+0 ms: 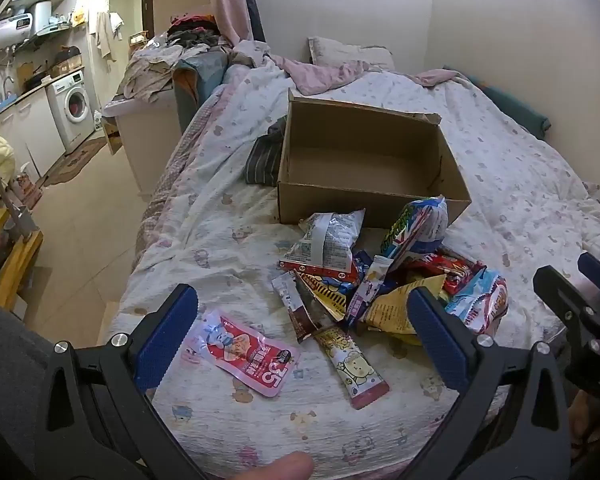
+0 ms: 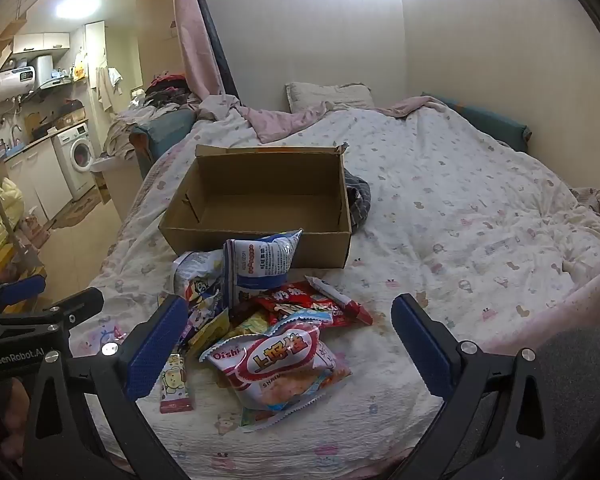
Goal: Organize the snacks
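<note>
An open, empty cardboard box (image 1: pixel 364 168) (image 2: pixel 260 208) sits on the bed. In front of it lies a heap of snack packets (image 1: pixel 384 276) (image 2: pixel 268 320). A pink flat pouch (image 1: pixel 242 356) and a yellow stick packet (image 1: pixel 352 362) lie apart, nearest my left gripper (image 1: pixel 304 332), which hovers open above them with nothing between its fingers. My right gripper (image 2: pixel 288 344) is open too, hanging over a white and pink Oishi bag (image 2: pixel 280 364) at the heap's near edge without touching it. Behind stands a blue and white bag (image 2: pixel 260 264).
The bed's patterned quilt (image 2: pixel 460 220) stretches right and back to a pillow (image 2: pixel 328 94). A dark folded cloth (image 1: pixel 264 156) lies beside the box. Left of the bed the floor (image 1: pixel 80 220) drops away toward a washing machine (image 1: pixel 74 104). A fingertip (image 1: pixel 284 466) shows at the bottom.
</note>
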A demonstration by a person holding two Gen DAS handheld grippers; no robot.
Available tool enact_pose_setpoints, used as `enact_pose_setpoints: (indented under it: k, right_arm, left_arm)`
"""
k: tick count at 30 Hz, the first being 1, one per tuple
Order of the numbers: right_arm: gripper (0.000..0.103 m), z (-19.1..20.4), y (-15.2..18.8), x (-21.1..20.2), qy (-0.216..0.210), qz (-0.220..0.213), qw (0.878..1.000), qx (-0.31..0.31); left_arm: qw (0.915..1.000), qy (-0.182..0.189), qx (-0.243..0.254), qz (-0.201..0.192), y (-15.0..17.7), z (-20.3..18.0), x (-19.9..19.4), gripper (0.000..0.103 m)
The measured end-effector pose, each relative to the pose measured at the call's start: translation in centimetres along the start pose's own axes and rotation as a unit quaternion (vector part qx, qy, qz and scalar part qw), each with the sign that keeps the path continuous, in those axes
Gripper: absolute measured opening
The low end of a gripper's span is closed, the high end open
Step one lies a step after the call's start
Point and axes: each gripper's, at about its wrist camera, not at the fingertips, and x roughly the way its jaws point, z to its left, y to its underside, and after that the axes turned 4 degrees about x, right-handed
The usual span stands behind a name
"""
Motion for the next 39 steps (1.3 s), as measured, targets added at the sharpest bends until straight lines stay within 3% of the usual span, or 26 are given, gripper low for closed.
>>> enact_pose_setpoints:
  k: [39]
  right_arm:
    - [0.103, -0.21, -0.10, -0.04, 0.002, -0.003, 1.000, 0.004]
  left_arm:
    - [1.0000, 0.000, 0.001, -0.003, 0.00, -0.05, 0.00, 0.103]
